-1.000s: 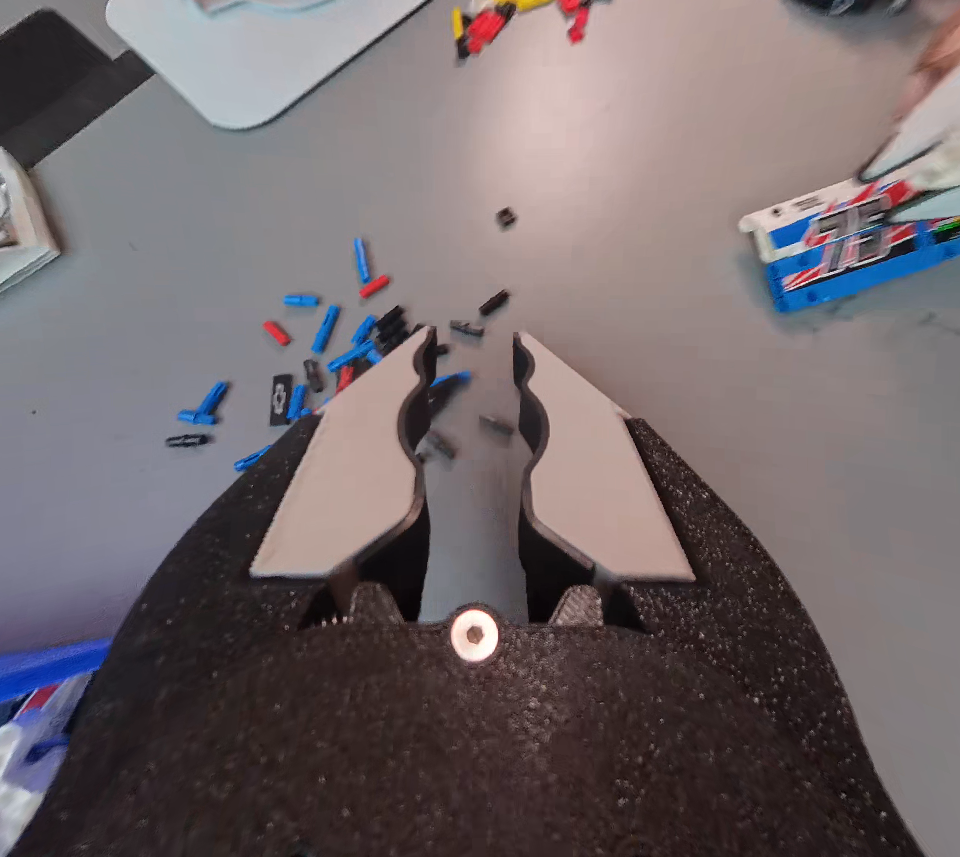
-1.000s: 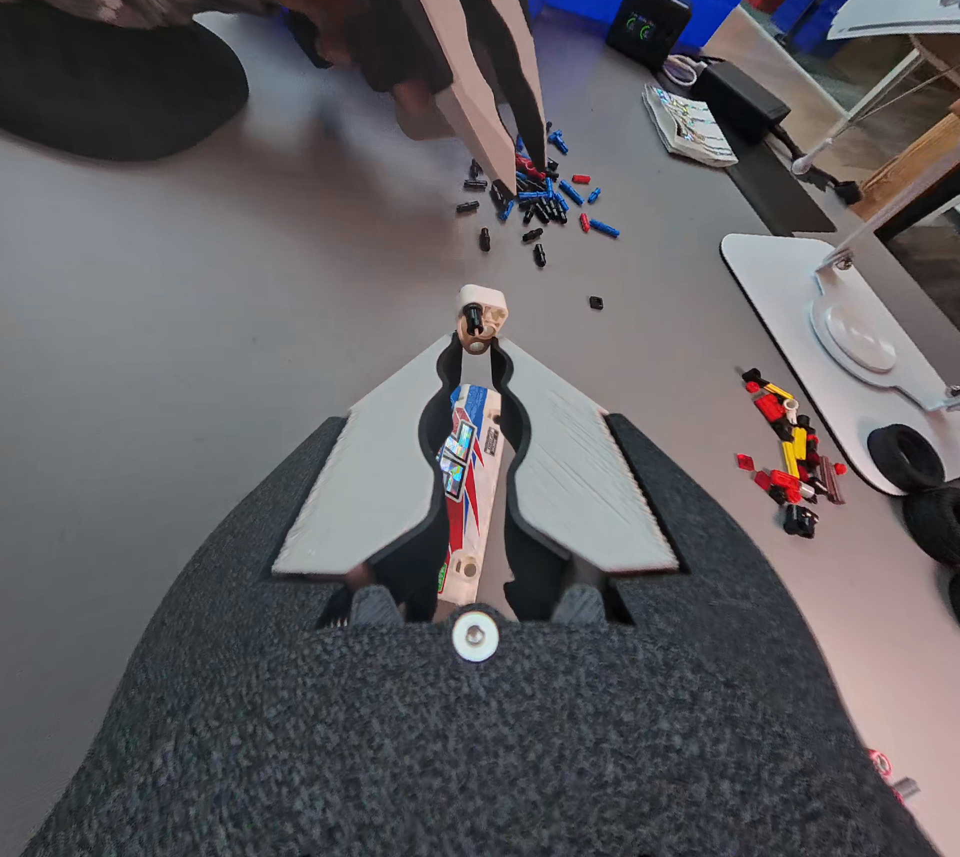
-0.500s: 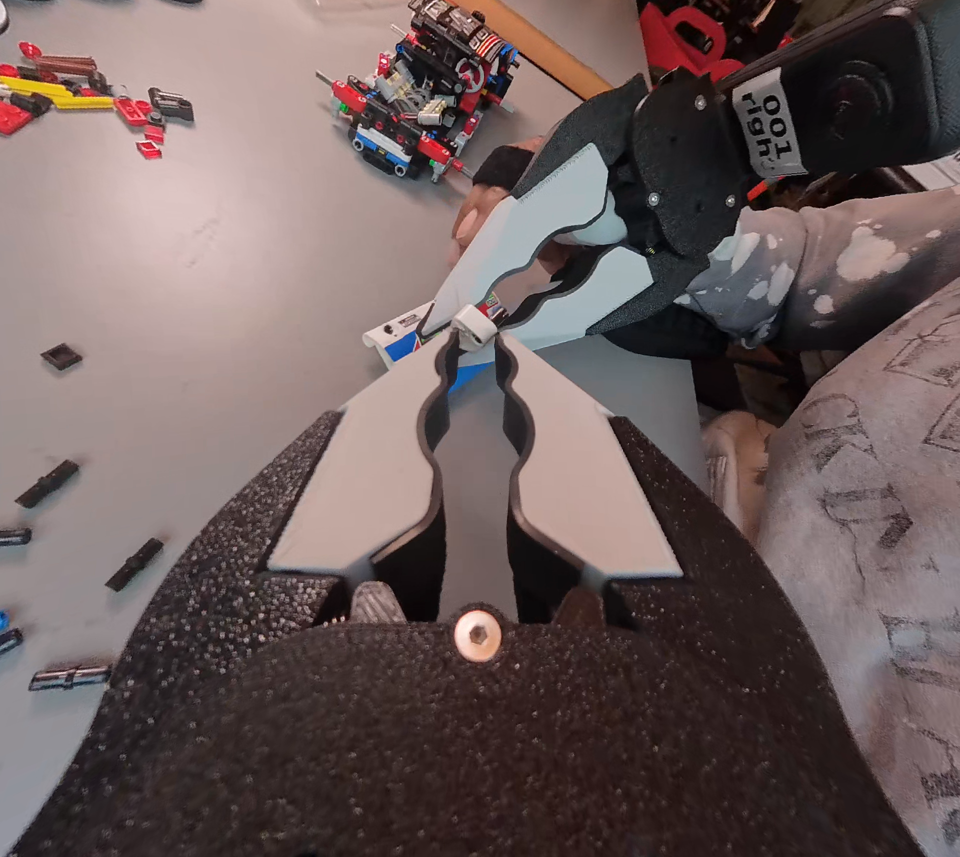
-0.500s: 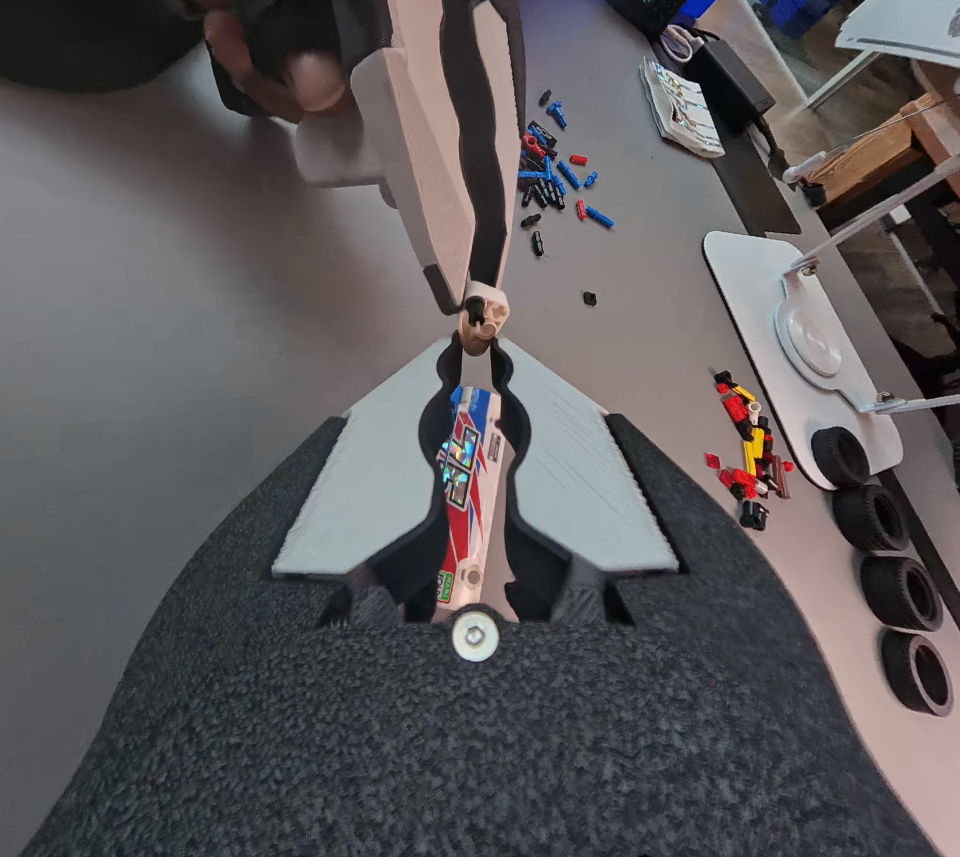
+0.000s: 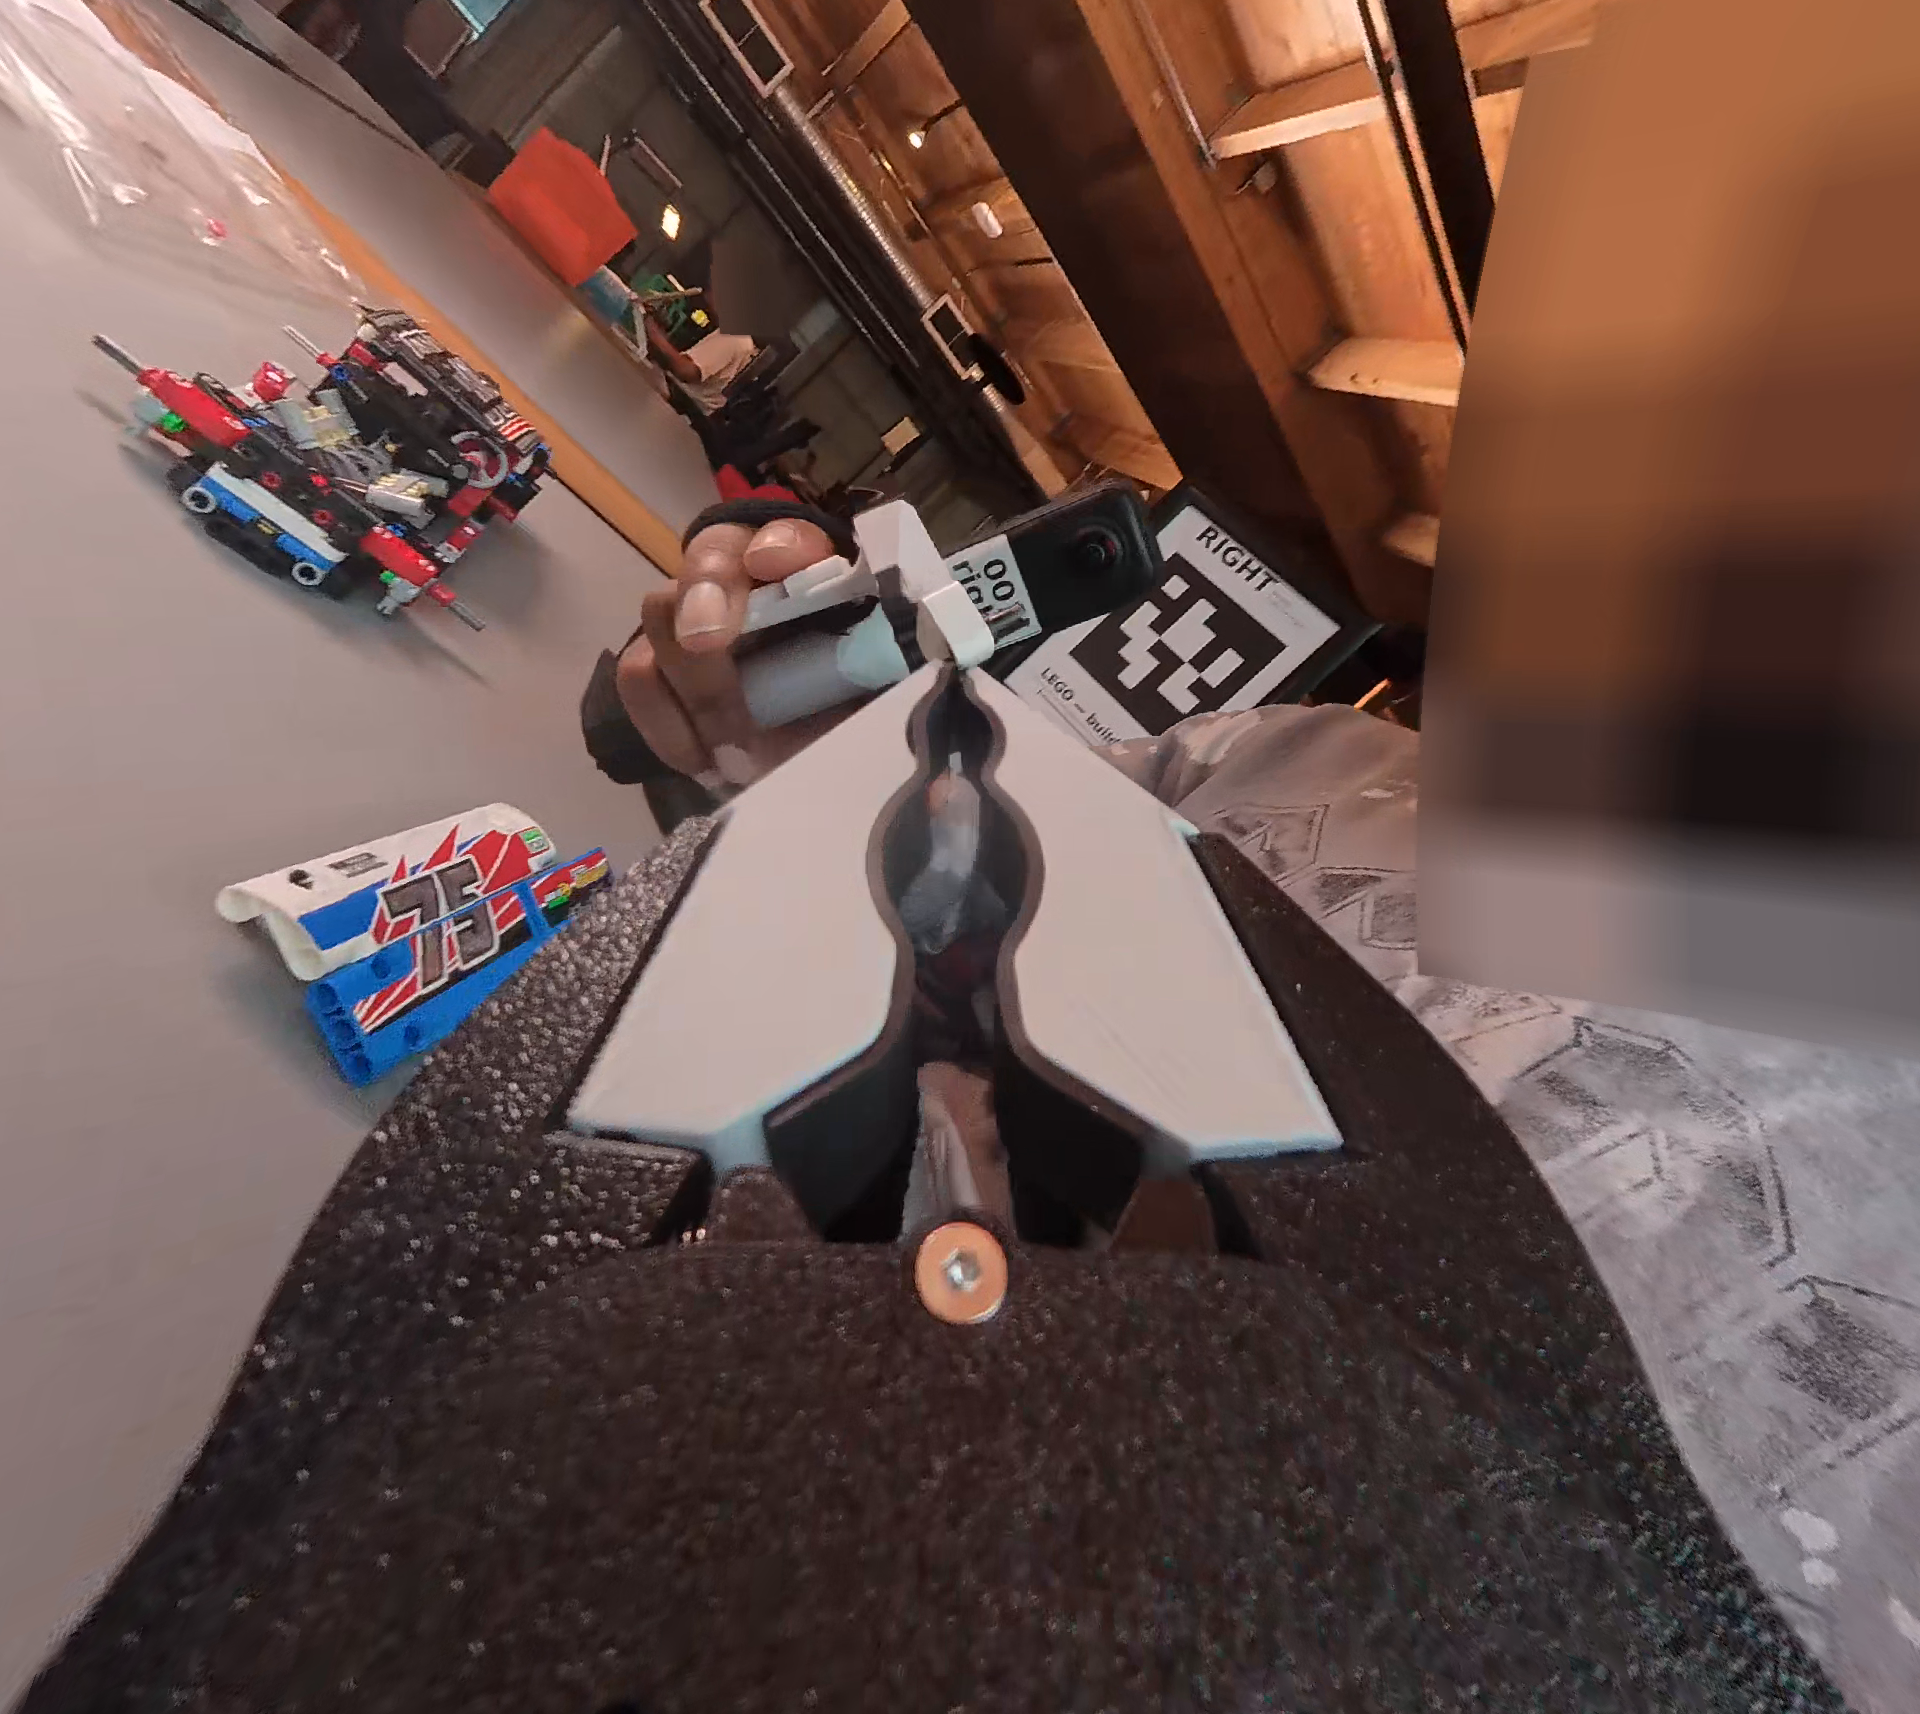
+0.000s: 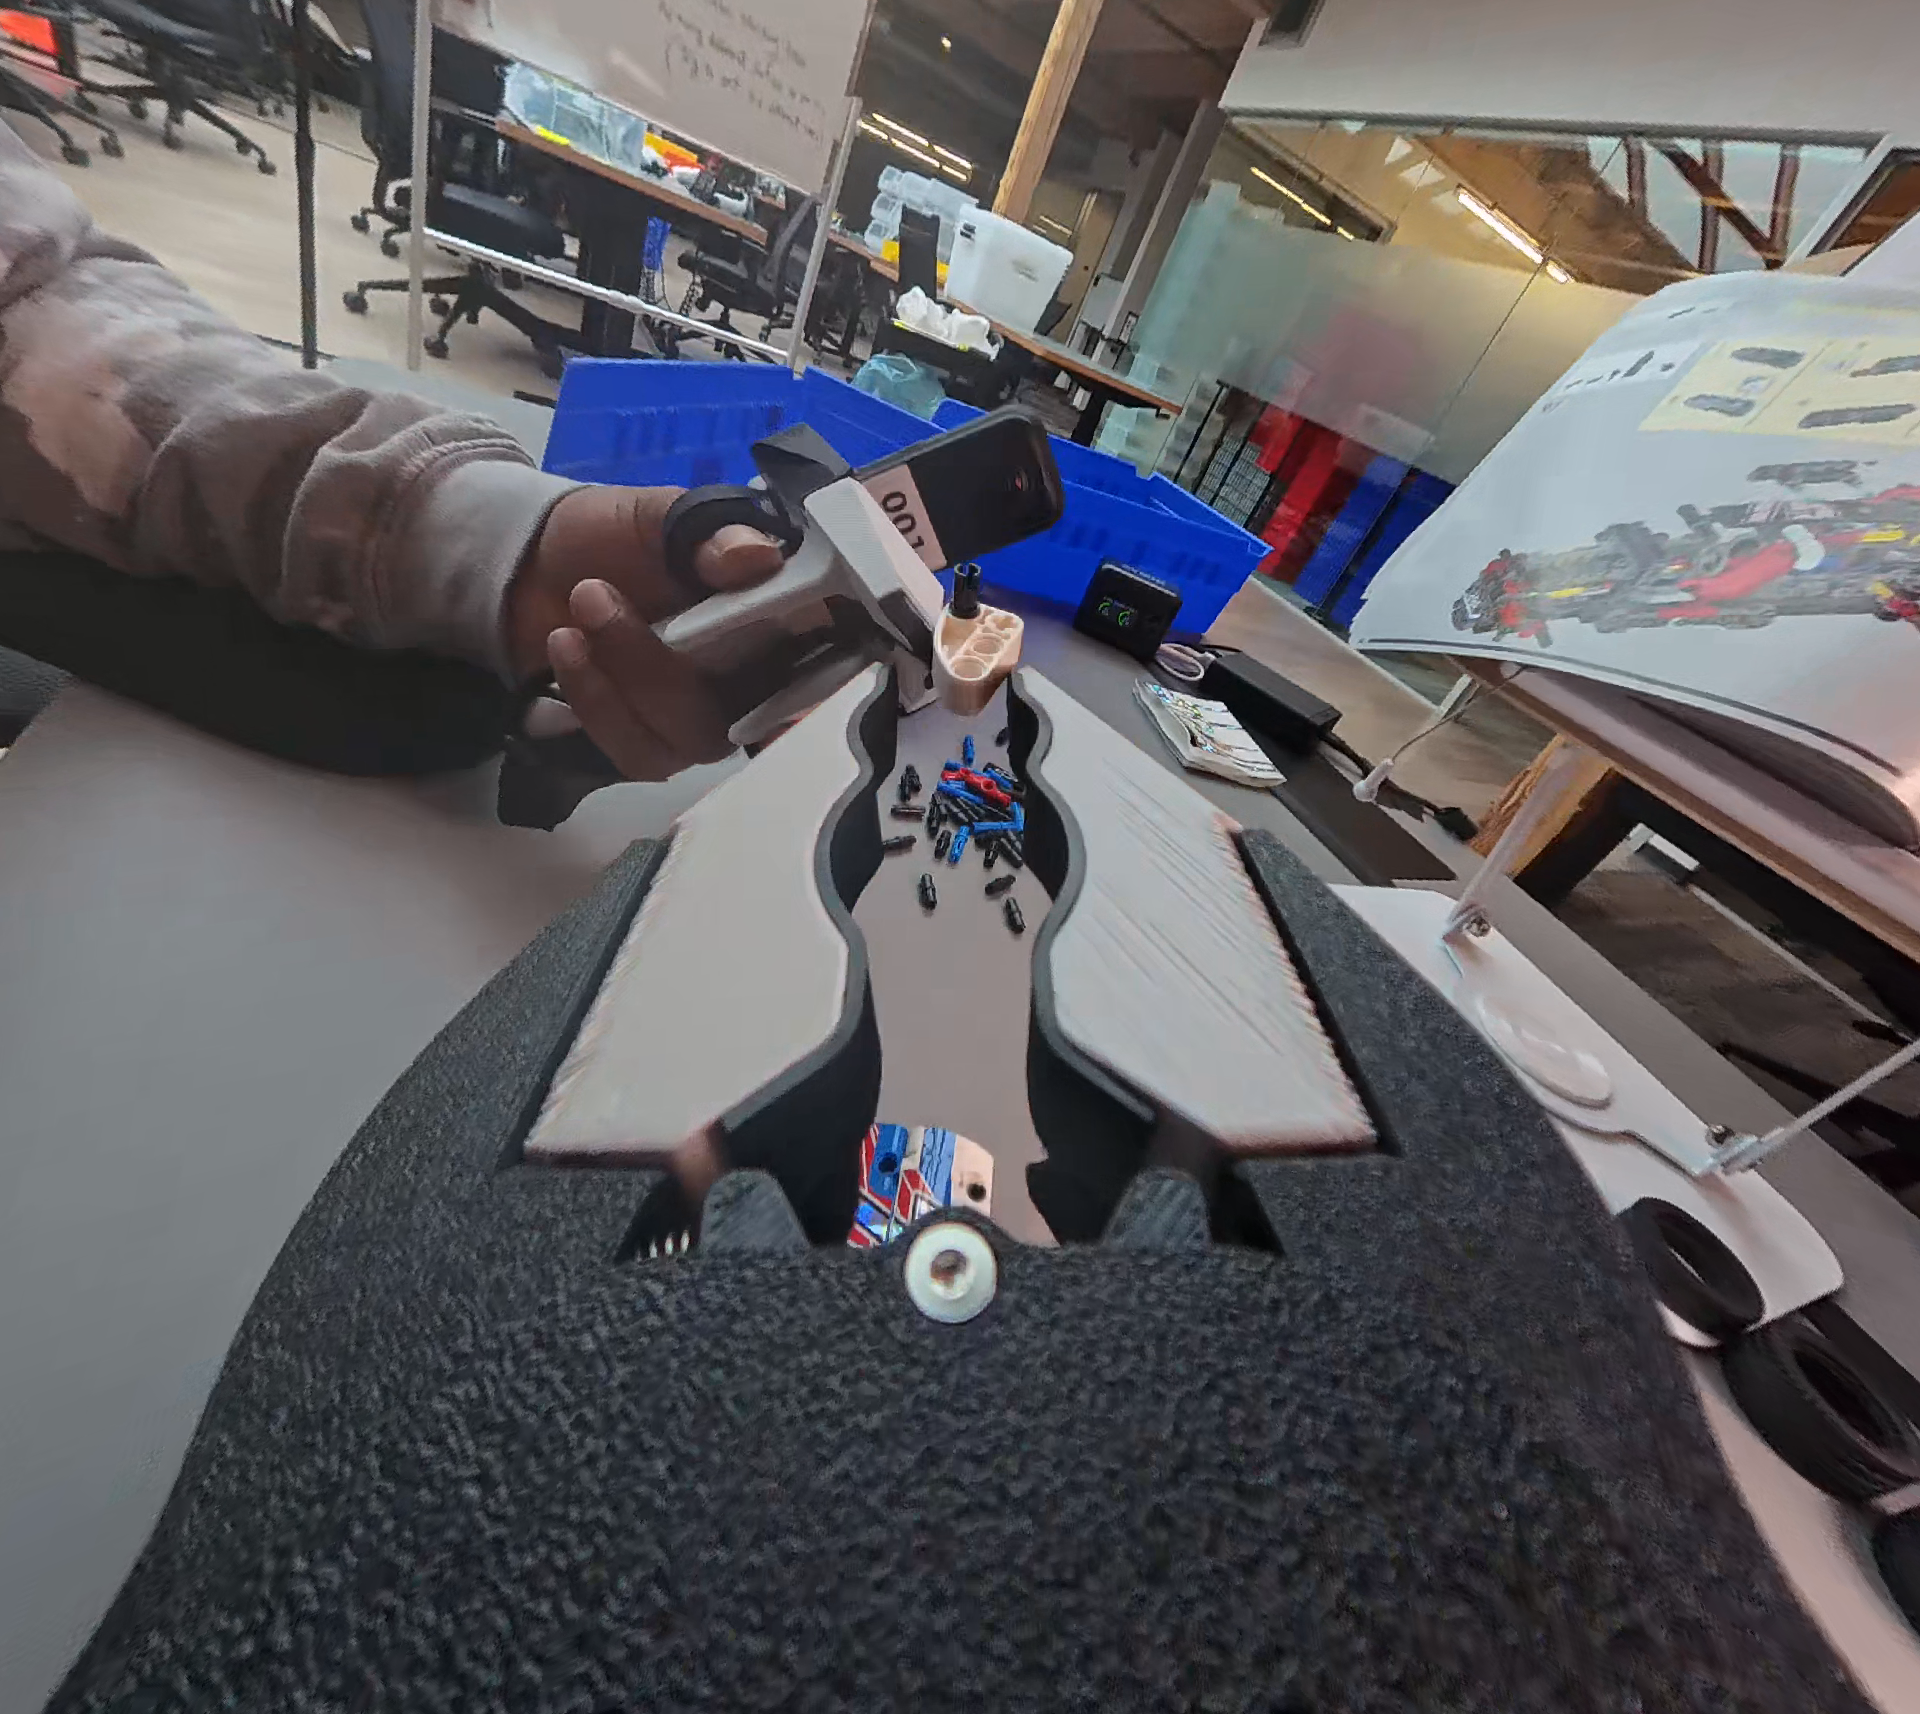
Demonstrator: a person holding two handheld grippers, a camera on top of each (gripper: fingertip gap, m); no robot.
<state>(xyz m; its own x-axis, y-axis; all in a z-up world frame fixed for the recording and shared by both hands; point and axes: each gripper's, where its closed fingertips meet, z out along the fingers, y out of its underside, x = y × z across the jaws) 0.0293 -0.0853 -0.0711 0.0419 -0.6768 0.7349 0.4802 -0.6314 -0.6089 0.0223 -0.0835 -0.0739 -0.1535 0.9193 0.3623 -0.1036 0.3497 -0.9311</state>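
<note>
Pinching tan piece [image 6: 975,654] w/ left claw [image 5: 952,675] tips, right claw [image 6: 948,706] apart

Both wrist views low over the grey table [image 5: 125,729], facing each other, sharing it.

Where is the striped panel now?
The panel lies flat on the table in the left wrist view, left of the left tongs, below the toy car.

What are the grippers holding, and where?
The left gripper seems to pinch a small beige holed piece at its lower edge; a black pin stands in it. The right gripper holds nothing.
</note>
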